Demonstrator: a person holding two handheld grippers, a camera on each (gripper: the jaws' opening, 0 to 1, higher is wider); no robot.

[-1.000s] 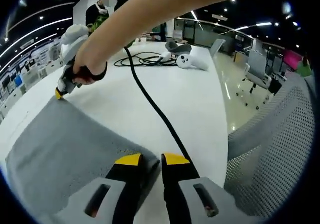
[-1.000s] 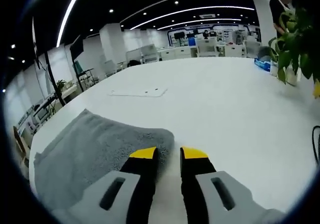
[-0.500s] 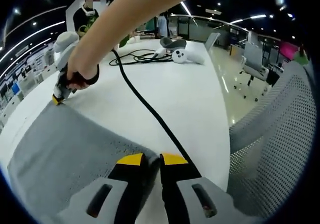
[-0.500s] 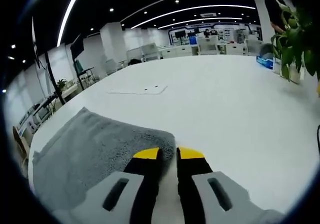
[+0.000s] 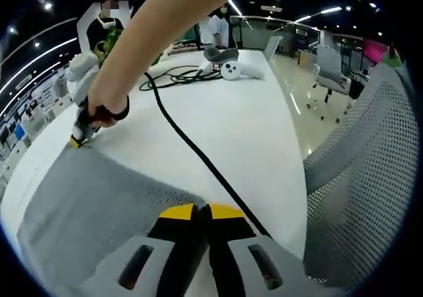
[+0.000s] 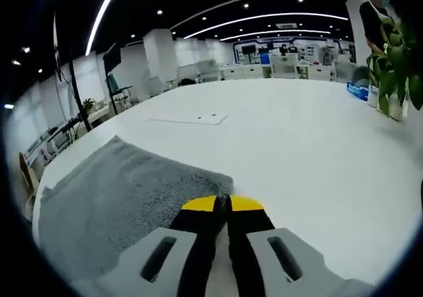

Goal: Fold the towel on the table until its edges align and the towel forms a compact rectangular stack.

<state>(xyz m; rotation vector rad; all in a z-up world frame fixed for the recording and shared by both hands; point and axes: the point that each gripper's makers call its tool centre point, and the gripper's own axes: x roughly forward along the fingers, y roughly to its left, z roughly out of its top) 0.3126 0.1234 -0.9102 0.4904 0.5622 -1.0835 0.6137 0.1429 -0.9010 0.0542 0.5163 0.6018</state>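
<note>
The grey terry towel lies flat on the white table, soft, limp and light, best taken by its corners. The left gripper pinches one near corner; the right gripper apparently nips the neighbouring corner, jaws together.

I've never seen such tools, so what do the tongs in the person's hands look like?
Each tongs, left tongs and right tongs, has two black jaws with yellow tips on light grey bodies with slots. A black cable trails across the table. The arm is bare.
</note>
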